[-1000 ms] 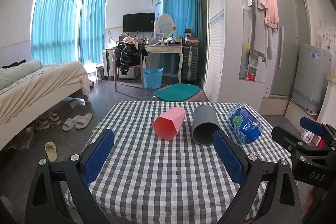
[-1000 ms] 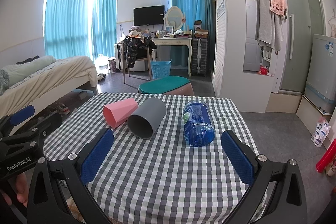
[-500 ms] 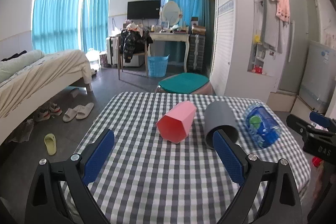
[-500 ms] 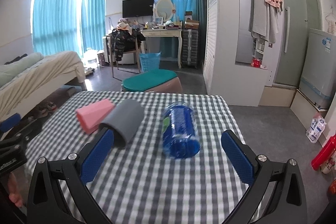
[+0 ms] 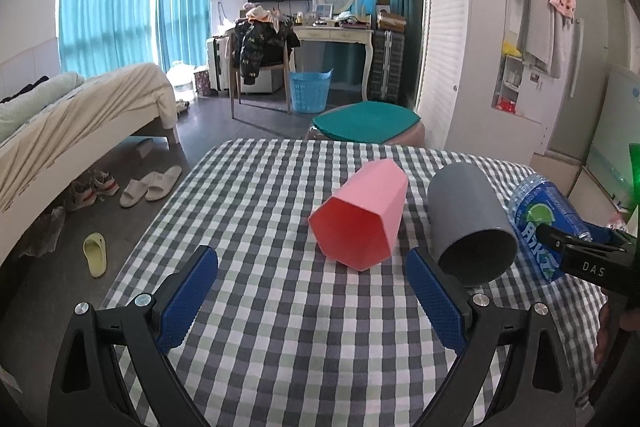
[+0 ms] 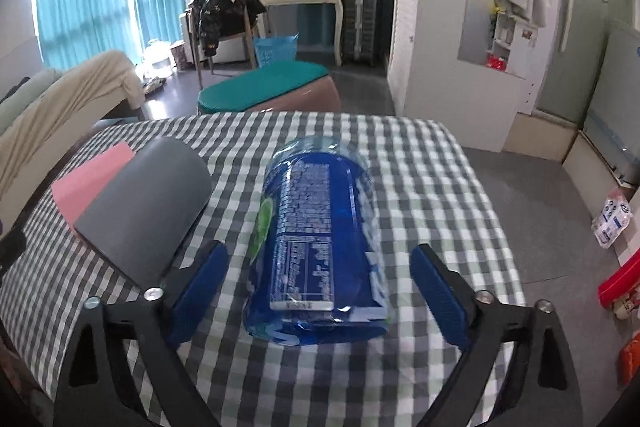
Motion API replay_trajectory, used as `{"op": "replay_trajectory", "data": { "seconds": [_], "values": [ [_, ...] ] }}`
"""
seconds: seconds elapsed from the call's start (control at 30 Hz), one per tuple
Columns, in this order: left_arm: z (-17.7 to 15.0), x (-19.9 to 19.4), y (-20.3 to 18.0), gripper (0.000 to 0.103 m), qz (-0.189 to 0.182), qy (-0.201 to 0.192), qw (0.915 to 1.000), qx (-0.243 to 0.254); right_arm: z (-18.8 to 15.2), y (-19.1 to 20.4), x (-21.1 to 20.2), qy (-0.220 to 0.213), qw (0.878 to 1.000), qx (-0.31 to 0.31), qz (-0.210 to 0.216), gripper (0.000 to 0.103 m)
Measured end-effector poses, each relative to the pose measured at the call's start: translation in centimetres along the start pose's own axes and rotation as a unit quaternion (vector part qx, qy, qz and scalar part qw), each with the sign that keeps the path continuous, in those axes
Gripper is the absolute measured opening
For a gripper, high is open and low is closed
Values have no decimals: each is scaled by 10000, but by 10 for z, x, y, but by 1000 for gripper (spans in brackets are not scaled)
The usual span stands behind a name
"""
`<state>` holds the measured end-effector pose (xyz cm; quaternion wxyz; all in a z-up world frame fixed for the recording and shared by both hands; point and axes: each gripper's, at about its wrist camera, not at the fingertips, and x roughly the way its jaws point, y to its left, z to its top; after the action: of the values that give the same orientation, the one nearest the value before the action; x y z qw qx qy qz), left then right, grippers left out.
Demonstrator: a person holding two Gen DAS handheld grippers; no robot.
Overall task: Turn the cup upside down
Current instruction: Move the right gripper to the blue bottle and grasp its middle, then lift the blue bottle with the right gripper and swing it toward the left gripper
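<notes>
Left wrist view: your left gripper [image 5: 312, 291] hangs over the checked tablecloth [image 5: 280, 347] with its blue pads spread wide and nothing between them. Ahead of it the pink cup [image 5: 360, 215] lies on its side, mouth toward you, just beside the grey cup [image 5: 468, 223], also on its side. Beyond that lies the blue bottle [image 5: 536, 223], partly hidden by your right gripper [image 5: 584, 251].

Right wrist view: your right gripper [image 6: 320, 291] stands wide apart, straddling the near end of the blue bottle [image 6: 316, 247] without touching it. The grey cup [image 6: 148, 215] lies left of the bottle, the pink cup [image 6: 90, 183] behind it.
</notes>
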<state>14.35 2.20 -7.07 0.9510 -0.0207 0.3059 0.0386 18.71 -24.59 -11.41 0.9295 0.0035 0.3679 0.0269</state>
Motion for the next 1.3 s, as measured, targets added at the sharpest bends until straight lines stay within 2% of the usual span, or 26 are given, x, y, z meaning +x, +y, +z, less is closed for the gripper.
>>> {"op": "replay_trajectory", "data": {
  "seconds": [0.13, 0.4, 0.6, 0.83, 0.97, 1.1, 1.3],
  "values": [
    [-2, -1, 1, 98, -25, 28, 10000, 30, -2, 2, 3, 78, 10000, 7, 13, 70],
    [-10, -20, 6, 98, -183, -63, 9998, -51, -21, 7, -20, 98, 9999, 101, -89, 70],
    [-17, -52, 19, 98, -254, -237, 9993, -119, -57, 22, -64, 199, 9997, -75, -71, 70],
    [-31, -80, 34, 98, -321, -377, 9985, -250, -85, 62, -103, 198, 9989, -262, 347, 70],
    [-36, -91, 46, 98, -263, -446, 9984, -238, -90, 92, -104, 256, 9977, -312, 552, 70],
    [-35, -94, 63, 98, -55, -478, 9983, -327, -88, 119, -97, 296, 9973, -218, 628, 70],
    [-35, -86, 79, 98, 144, -362, 9984, -417, -88, 144, -84, 351, 9968, -288, 664, 70]
  ]
}}
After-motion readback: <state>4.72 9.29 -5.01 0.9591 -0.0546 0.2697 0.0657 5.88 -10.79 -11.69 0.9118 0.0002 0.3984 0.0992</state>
